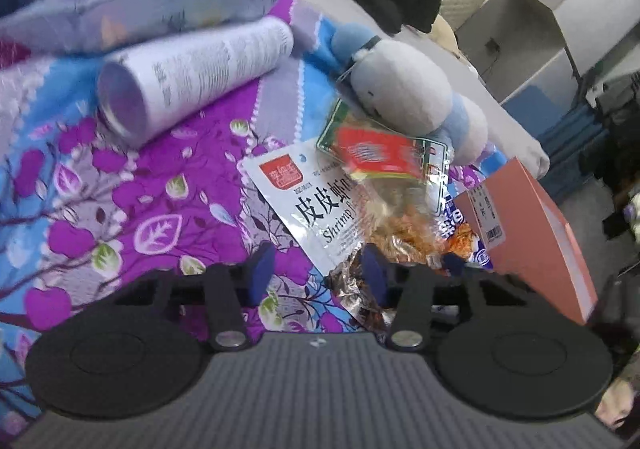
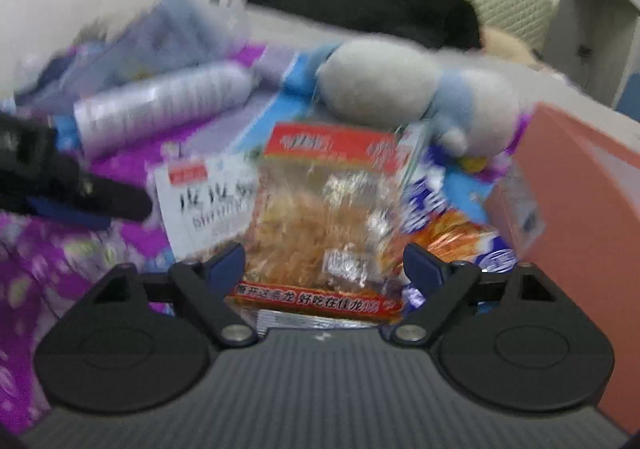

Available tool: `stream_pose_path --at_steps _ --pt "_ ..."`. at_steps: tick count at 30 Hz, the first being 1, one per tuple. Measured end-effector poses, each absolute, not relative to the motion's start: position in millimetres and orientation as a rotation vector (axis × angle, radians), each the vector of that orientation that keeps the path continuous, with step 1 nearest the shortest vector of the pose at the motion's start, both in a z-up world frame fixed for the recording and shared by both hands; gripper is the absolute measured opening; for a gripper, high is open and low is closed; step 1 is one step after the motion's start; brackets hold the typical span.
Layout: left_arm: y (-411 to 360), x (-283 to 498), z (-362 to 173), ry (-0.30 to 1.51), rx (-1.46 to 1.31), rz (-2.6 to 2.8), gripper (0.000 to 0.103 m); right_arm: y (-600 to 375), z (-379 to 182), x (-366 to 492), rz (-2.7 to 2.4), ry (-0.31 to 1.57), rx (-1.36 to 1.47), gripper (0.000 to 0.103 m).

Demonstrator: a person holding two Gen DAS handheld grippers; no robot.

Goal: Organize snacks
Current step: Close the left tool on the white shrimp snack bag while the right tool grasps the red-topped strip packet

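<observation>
Left wrist view: snack pile on the purple floral blanket [image 1: 120, 209], both grippers gaping.

Left gripper [image 1: 318, 275] hangs with fingers apart over the corner of the white shrimp bag [image 1: 304, 205]. Right gripper [image 2: 324, 261] is spread wide around the clear red-topped noodle snack pack [image 2: 320, 221], pads not touching it. The pack lies on the shrimp bag, beside the orange box [image 2: 580, 201], below the plush toy [image 2: 400, 85].

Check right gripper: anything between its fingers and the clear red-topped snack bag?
Nothing visible. The right gripper is open and the clear snack bag already lies between its fingers, on top of the white shrimp pack.
</observation>
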State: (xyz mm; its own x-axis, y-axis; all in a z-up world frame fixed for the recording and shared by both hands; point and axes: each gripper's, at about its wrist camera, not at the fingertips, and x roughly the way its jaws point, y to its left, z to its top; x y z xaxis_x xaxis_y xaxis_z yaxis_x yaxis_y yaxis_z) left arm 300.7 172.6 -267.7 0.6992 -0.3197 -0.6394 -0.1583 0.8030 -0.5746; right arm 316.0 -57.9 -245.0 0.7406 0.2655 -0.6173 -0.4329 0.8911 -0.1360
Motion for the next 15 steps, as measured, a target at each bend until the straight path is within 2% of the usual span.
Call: stream_pose_path --at_steps 4,6,8,10,12,15 --pt "173 309 -283 0.842 -0.732 -0.123 0.044 -60 -254 320 0.433 0.661 -0.275 0.087" --pt "172 313 -286 0.85 -0.747 -0.135 0.044 -63 -254 320 0.433 0.673 -0.251 0.082" --pt "172 316 -288 0.856 -0.773 -0.127 0.044 -64 -255 317 0.442 0.675 -0.242 0.069" --pt "174 317 -288 0.862 -0.802 -0.118 0.046 -65 -254 312 0.446 0.672 -0.237 0.064" --pt "174 318 -288 0.865 -0.831 -0.112 0.05 -67 -252 313 0.443 0.671 -0.224 0.056" --pt "176 318 -290 0.85 -0.89 -0.12 0.066 -76 -247 315 0.436 0.682 -0.144 0.051"
